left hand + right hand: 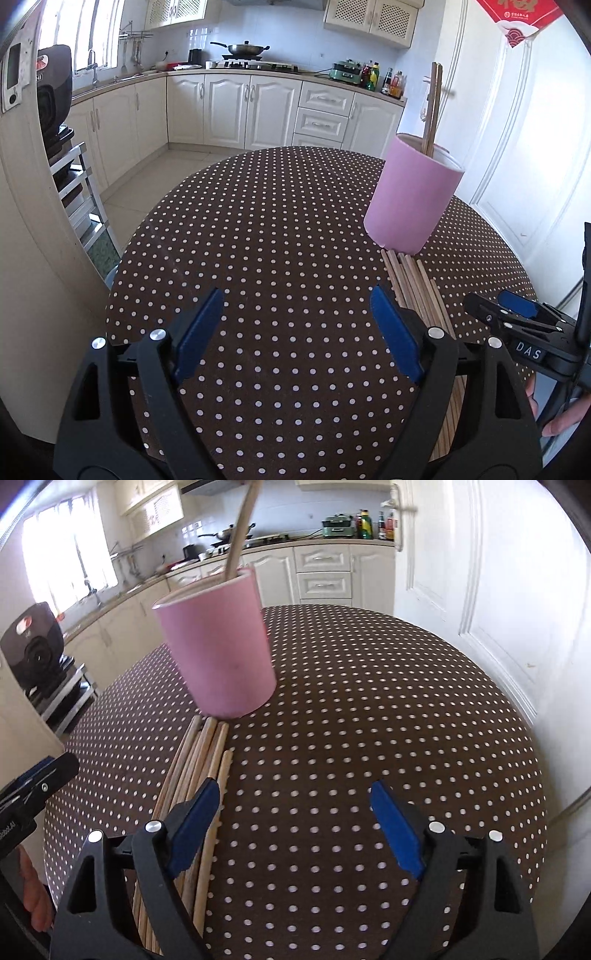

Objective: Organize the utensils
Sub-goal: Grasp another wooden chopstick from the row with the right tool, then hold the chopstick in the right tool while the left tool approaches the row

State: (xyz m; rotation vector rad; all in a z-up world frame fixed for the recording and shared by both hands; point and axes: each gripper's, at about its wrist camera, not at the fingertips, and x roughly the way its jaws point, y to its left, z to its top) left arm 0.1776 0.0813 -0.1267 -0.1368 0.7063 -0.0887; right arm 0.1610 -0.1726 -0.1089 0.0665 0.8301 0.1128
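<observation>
Dotted cloth (369,709) carries the chopsticks (207,760) at lower left of my right view, long axis running up to the cup (218,646), under my right gripper's (295,812) left finger; both grippers, left (295,325) too, spread and empty.

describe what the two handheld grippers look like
Both the left gripper and the right gripper have black plastic scissor-style arms with silver rivets and flat blue pads on the fingers. Seen from the left wrist, the right one bears a white "DAS" label.
</observation>
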